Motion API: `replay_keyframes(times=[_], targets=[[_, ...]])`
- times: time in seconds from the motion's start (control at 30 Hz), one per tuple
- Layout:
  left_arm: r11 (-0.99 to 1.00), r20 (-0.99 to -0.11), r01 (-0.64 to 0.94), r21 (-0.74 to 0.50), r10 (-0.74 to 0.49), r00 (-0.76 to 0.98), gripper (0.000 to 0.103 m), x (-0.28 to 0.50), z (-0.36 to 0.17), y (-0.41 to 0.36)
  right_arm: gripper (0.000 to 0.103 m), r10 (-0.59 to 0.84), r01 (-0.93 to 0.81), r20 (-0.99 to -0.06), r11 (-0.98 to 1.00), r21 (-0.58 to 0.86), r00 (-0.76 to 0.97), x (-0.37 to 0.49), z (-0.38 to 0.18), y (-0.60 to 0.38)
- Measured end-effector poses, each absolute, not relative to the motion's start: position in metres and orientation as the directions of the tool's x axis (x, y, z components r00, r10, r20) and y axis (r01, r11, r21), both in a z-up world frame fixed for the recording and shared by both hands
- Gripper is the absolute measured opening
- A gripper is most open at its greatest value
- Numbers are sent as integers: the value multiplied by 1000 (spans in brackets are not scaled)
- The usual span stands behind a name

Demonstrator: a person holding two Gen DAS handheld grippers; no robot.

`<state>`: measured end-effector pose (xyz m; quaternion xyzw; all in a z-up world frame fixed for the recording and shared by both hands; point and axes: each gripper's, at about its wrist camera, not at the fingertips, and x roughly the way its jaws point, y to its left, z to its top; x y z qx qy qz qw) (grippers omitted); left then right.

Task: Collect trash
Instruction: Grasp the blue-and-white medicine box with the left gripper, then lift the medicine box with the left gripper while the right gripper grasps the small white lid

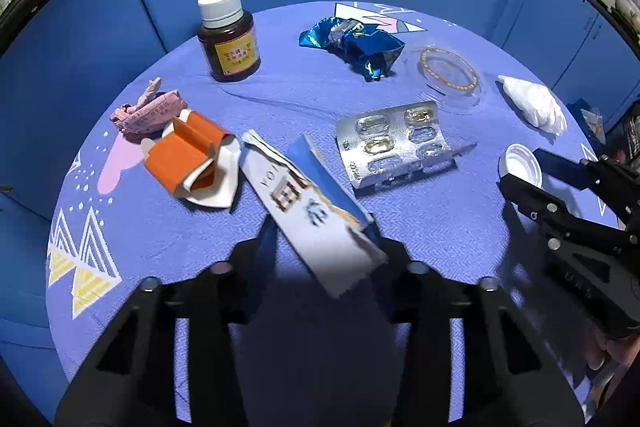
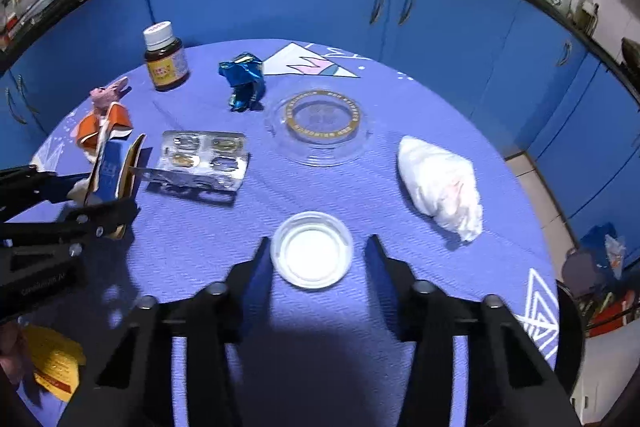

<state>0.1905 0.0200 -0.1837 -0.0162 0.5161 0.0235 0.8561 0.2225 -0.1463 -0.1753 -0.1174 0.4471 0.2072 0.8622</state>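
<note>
My left gripper (image 1: 324, 235) is open around the near end of a flattened blue and white carton (image 1: 308, 203); whether the fingers touch it I cannot tell. The right wrist view shows the same carton (image 2: 110, 171) standing on edge between the left gripper's fingers. My right gripper (image 2: 316, 247) is open, its fingers on either side of a white plastic lid (image 2: 312, 249) lying on the table. The lid also shows in the left wrist view (image 1: 520, 165), beside the right gripper (image 1: 528, 167).
On the round blue tablecloth (image 1: 280, 87) lie an orange carton (image 1: 188, 155), a pink wrapper (image 1: 148, 111), a brown pill bottle (image 1: 228, 39), a blue foil wrapper (image 1: 356, 43), a blister pack (image 1: 396, 143), a clear round lid (image 2: 322, 125) and a crumpled white tissue (image 2: 440, 183). Blue cabinets stand behind.
</note>
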Motion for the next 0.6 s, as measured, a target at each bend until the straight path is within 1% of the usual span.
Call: replay_keyframes(times=[0.1, 0.17, 0.27, 0.37, 0.6], targets=[[998, -885, -63, -11, 19, 465, 32, 190, -183, 22, 39, 254, -467, -818, 884, -19, 515, 217, -174, -147], [998, -886, -66, -10, 22, 463, 25, 188, -183, 23, 39, 256, -461, -816, 887, -14, 518, 213, -172, -153], [998, -885, -63, -9, 21, 464, 25, 182, -180, 20, 39, 254, -451, -810, 892, -16, 529, 206, -166, -161], [999, -877, -51, -1, 24, 479, 21, 170, -171, 16, 39, 249, -438, -799, 899, -19, 547, 200, -158, -171], [1000, -843, 6, 23, 16, 537, 16, 152, -142, -11, 39, 227, -400, -776, 916, -35, 588, 184, -143, -198]])
